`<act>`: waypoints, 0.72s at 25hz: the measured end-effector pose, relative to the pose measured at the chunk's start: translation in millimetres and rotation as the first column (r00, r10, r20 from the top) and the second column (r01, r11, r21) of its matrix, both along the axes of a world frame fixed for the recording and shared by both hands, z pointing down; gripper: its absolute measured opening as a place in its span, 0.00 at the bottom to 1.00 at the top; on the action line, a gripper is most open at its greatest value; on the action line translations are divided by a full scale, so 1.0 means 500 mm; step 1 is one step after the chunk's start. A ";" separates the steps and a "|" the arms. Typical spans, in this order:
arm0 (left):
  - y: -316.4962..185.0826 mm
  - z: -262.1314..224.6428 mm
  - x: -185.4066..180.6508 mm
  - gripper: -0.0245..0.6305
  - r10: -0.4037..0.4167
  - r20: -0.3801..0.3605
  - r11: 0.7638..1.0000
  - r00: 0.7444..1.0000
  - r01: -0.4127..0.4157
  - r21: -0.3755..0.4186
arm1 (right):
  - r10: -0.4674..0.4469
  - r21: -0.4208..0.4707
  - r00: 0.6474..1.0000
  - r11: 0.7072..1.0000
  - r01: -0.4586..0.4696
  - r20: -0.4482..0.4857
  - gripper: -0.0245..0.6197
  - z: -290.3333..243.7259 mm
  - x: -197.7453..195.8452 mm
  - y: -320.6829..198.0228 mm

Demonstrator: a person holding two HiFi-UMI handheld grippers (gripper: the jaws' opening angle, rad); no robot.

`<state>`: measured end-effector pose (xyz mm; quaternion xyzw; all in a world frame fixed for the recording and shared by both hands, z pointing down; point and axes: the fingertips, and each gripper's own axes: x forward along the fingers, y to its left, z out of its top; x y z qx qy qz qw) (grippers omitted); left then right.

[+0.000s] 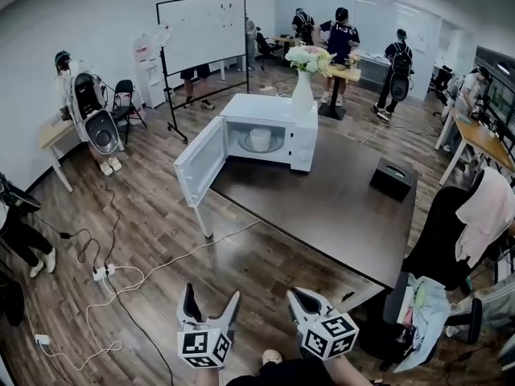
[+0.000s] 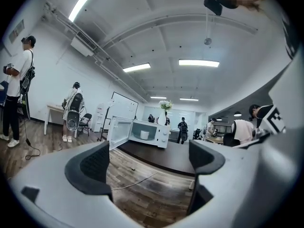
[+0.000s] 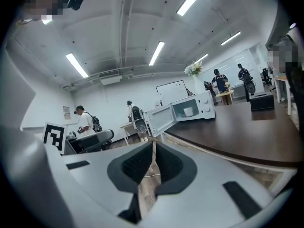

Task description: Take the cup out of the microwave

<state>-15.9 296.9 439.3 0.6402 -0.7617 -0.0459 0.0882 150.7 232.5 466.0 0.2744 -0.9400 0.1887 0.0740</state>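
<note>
A white microwave (image 1: pixel 269 127) stands at the far left corner of the dark table (image 1: pixel 338 211), its door (image 1: pixel 199 161) swung open to the left. A white cup (image 1: pixel 260 139) sits inside on the turntable. Both grippers are low and near me, well short of the table. My left gripper (image 1: pixel 211 298) is open with nothing between its fingers; its own view shows the microwave (image 2: pixel 145 133) and the cup (image 2: pixel 144 135) far ahead. My right gripper (image 1: pixel 308 300) has its jaws pressed together and empty; the microwave (image 3: pixel 190 110) and the cup (image 3: pixel 188 111) lie far off to its upper right.
A white vase of flowers (image 1: pixel 302 87) stands on top of the microwave. A black box (image 1: pixel 392 179) lies on the table's right side. Chairs draped with clothes (image 1: pixel 459 232) crowd the right. Cables and a power strip (image 1: pixel 105 276) trail over the wooden floor at the left. Several people stand around.
</note>
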 end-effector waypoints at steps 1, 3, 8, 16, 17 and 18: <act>-0.016 0.000 -0.007 0.80 -0.002 -0.001 1.000 1.000 0.002 0.004 | -0.003 0.000 1.000 1.000 0.003 0.000 0.03 0.001 -0.007 -0.016; -0.041 0.002 -0.020 0.80 -0.005 -0.002 1.000 1.000 0.005 0.008 | -0.007 -0.002 1.000 1.000 0.007 -0.001 0.03 0.004 -0.020 -0.042; -0.089 0.018 -0.036 0.80 0.000 -0.035 1.000 0.999 0.000 0.005 | -0.006 -0.025 1.000 1.000 0.006 -0.012 0.03 0.017 -0.038 -0.082; -0.214 0.045 -0.046 0.80 0.064 -0.057 0.998 0.996 -0.065 -0.001 | 0.007 -0.078 0.999 0.997 -0.010 -0.041 0.03 0.065 -0.067 -0.160; -0.234 0.046 -0.054 0.80 0.069 -0.057 0.998 0.996 -0.069 0.003 | 0.007 -0.080 0.999 0.997 -0.010 -0.043 0.03 0.069 -0.076 -0.175; -0.255 0.047 -0.063 0.80 0.074 -0.058 0.997 0.996 -0.074 0.006 | 0.010 -0.080 0.999 0.997 -0.013 -0.043 0.03 0.072 -0.086 -0.193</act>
